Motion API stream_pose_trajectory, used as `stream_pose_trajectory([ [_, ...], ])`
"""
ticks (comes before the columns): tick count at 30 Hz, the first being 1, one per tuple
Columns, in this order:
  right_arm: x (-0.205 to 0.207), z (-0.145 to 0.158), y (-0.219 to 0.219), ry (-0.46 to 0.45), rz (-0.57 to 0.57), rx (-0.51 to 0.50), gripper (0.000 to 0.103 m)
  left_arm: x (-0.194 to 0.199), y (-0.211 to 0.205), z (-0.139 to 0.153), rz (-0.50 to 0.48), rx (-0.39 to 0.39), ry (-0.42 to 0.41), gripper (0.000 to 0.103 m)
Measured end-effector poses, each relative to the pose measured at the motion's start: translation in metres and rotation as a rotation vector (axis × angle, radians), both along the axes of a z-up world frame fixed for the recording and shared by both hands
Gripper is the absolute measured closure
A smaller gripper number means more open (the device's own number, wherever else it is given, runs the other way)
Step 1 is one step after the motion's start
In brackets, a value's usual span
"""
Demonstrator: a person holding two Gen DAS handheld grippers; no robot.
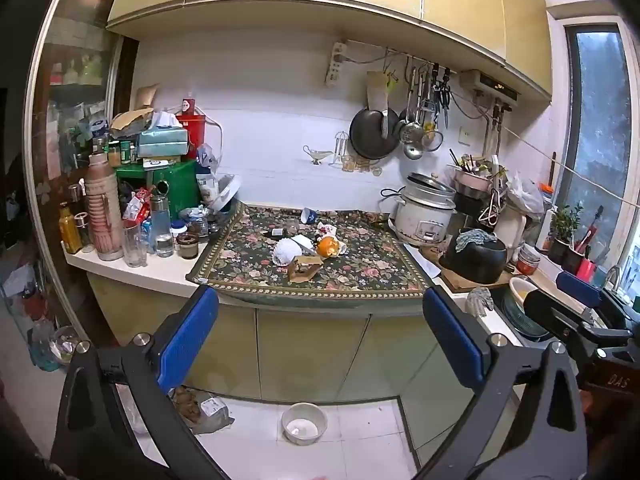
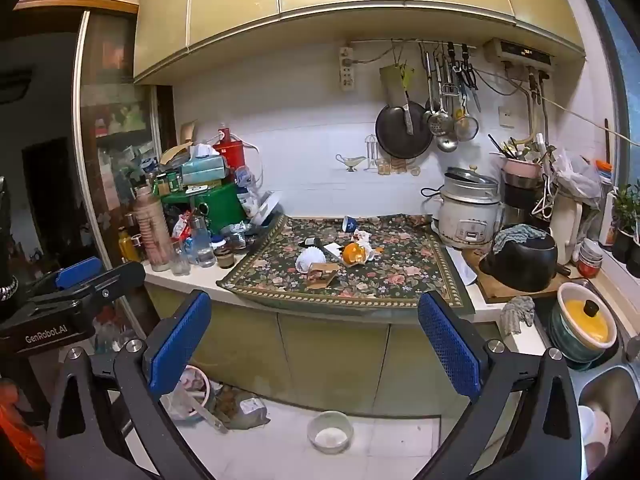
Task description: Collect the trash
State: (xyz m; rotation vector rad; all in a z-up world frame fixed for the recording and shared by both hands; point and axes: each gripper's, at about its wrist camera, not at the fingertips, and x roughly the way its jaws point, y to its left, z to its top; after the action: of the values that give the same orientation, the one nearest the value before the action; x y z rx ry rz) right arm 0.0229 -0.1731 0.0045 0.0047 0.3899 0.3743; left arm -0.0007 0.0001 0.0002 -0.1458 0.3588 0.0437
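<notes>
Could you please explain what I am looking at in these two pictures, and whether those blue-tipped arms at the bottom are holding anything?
Those are two hand-held grippers, each carried by a person, with a fisheye camera looking along its fingers. One picture is from the left gripper, the other from the right gripper. Both are open and empty, facing a kitchen counter. On the floral cloth lies the trash: an orange peel, a white paper liner, a torn cardboard piece and a tipped blue cup. A rice cooker stands to the right.
</notes>
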Motion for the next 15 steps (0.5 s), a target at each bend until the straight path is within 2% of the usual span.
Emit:
stream_pose_trajectory([
  [10, -0.003, -0.004, -0.007, 0.017, -0.006, 0.015, 0.000, -0.003, 0.008, 0.001, 0.043, 0.003, -0.013, 0.000],
  [12, -0.005, -0.003, -0.006, 0.020, -0.007, 0.014, 0.000, -0.009, -0.004, -0.001, -0.028, 0.019, 0.001, 0.000],
  [15, -0.006, -0.003, -0.007, 0.021, -0.006, 0.016, 0.000, -0.009, -0.003, 0.000, -0.031, 0.020, 0.004, 0.000],
])
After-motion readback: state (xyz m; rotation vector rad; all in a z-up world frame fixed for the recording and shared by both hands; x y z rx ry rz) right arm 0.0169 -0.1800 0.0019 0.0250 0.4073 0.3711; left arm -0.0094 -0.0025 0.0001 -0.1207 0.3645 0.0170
